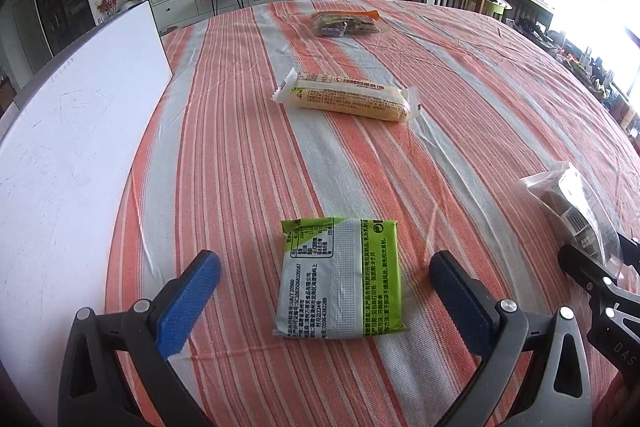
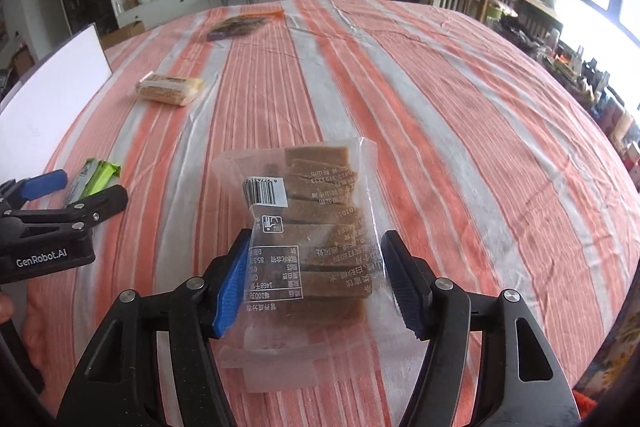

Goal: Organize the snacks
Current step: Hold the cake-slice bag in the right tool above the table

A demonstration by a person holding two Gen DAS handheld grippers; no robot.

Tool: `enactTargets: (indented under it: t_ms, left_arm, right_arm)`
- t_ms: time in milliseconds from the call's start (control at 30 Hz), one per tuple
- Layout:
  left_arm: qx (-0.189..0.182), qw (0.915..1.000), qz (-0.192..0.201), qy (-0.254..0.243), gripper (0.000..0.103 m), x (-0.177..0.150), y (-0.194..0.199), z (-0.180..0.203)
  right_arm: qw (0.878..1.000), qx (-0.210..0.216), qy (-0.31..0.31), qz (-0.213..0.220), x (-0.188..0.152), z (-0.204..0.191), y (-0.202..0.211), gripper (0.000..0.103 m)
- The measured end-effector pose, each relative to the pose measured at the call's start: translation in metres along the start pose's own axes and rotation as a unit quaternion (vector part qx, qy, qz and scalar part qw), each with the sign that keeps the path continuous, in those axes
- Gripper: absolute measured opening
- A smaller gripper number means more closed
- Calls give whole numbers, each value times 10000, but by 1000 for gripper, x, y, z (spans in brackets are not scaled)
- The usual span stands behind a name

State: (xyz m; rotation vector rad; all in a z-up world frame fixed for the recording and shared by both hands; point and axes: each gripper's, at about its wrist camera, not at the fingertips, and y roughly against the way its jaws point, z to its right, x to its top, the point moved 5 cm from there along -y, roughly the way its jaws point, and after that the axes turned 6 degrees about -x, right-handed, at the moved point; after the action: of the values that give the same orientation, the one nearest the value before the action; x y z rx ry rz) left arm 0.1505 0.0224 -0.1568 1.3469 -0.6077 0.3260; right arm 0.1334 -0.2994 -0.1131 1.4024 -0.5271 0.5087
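Observation:
A green and silver snack packet [image 1: 340, 279] lies flat on the striped tablecloth, between the wide-open fingers of my left gripper [image 1: 326, 291]; it also shows in the right wrist view [image 2: 94, 179]. My right gripper [image 2: 316, 283] is shut on a clear bag of brown slices [image 2: 316, 231], held above the cloth; the bag shows at the right edge of the left wrist view [image 1: 572, 207]. A beige wafer pack [image 1: 348, 99] lies mid-table. A bag of dark snacks [image 1: 346, 23] lies at the far end.
A white board [image 1: 76, 155] covers the table's left side, beside the striped cloth [image 1: 460, 107]. Behind the table stand a TV cabinet, an orange chair and a wooden chair. The left gripper [image 2: 72, 195] shows at the left in the right wrist view.

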Motion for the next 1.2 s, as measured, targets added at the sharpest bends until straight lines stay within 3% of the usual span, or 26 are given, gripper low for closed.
enactTargets:
  t_ms: [233, 400, 1200]
  left_arm:
    - [-2, 10000, 0, 0, 103, 0, 0, 0]
    - [-3, 10000, 1, 0, 103, 0, 0, 0]
    - [-6, 10000, 2, 1, 103, 0, 0, 0]
  right_arm:
    - [10000, 47, -2, 31, -16, 5, 13, 69]
    - [9999, 90, 68, -25, -18, 2, 12, 82]
    - [9999, 77, 69, -37, -18, 2, 13, 83]
